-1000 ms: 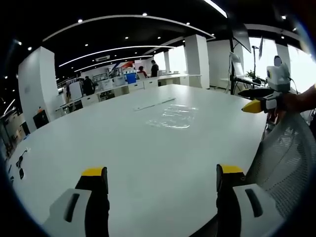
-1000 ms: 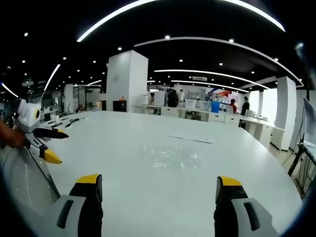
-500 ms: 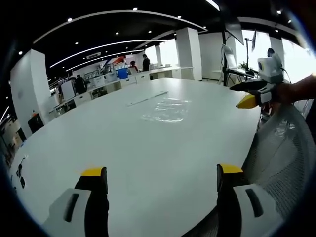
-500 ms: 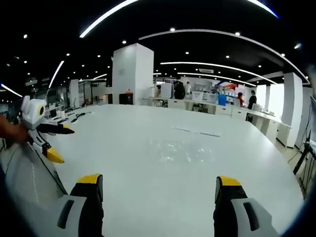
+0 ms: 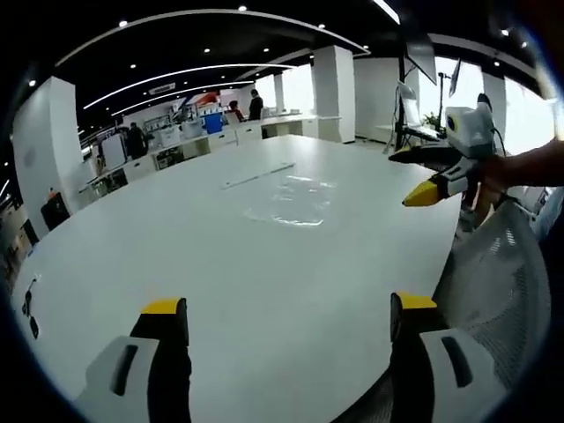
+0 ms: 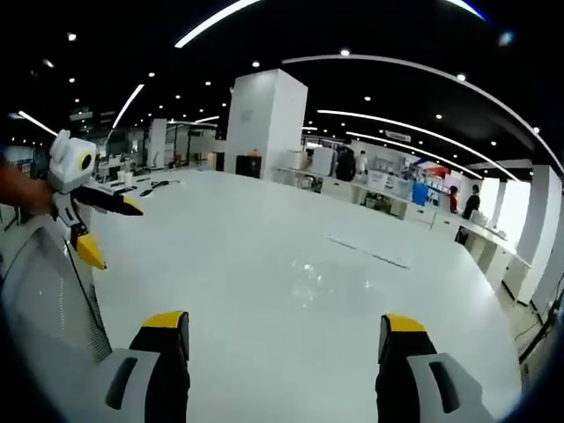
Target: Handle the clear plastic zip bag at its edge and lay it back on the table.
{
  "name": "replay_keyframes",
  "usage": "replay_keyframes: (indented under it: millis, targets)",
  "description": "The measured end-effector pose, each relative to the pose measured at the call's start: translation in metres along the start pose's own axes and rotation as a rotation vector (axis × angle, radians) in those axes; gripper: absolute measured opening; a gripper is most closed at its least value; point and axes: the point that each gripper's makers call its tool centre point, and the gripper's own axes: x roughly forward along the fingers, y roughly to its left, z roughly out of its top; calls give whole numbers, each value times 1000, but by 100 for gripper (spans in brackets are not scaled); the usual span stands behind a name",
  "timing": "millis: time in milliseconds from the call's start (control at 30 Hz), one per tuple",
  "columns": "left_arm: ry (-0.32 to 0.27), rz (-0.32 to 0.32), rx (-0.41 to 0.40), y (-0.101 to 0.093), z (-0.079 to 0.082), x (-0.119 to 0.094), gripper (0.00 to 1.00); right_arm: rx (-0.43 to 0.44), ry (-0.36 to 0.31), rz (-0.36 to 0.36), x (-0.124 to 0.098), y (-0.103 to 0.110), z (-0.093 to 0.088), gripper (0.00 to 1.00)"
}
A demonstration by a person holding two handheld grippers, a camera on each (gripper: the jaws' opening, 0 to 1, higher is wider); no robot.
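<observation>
The clear plastic zip bag (image 5: 291, 196) lies flat on the white table (image 5: 220, 264), far ahead of my left gripper (image 5: 289, 308), which stands open and holds nothing. In the left gripper view my right gripper (image 5: 401, 179) comes in from the right, over the table's edge and to the right of the bag, with its yellow-tipped jaws apart. In the right gripper view the bag (image 6: 310, 271) shows only as faint glints ahead of the open, bare right gripper (image 6: 282, 322). The left gripper (image 6: 117, 238) shows at the left there, also open.
A thin clear strip (image 5: 257, 174) lies on the table just beyond the bag, also as the strip (image 6: 370, 250). A grey mesh chair back (image 5: 502, 282) stands by the near table edge. Desks, white pillars and people stand far behind.
Both views have shifted with the hands. The right gripper has dropped a little and come nearer the table's edge. The bag has stayed where it lay.
</observation>
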Motion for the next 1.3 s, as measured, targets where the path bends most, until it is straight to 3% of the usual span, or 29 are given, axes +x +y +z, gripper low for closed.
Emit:
replay_keyframes:
  millis: [167, 500, 733, 1300]
  targets:
    - [34, -17, 28, -3, -4, 3, 90, -56, 14, 41, 14, 2, 3, 86]
    - [30, -33, 48, -13, 2, 5, 87, -64, 35, 81, 38, 6, 14, 82]
    - [26, -35, 53, -9, 6, 6, 86, -57, 48, 103, 55, 9, 18, 80]
    - [1, -18, 36, -3, 6, 4, 79, -23, 113, 129, 96, -1, 5, 71]
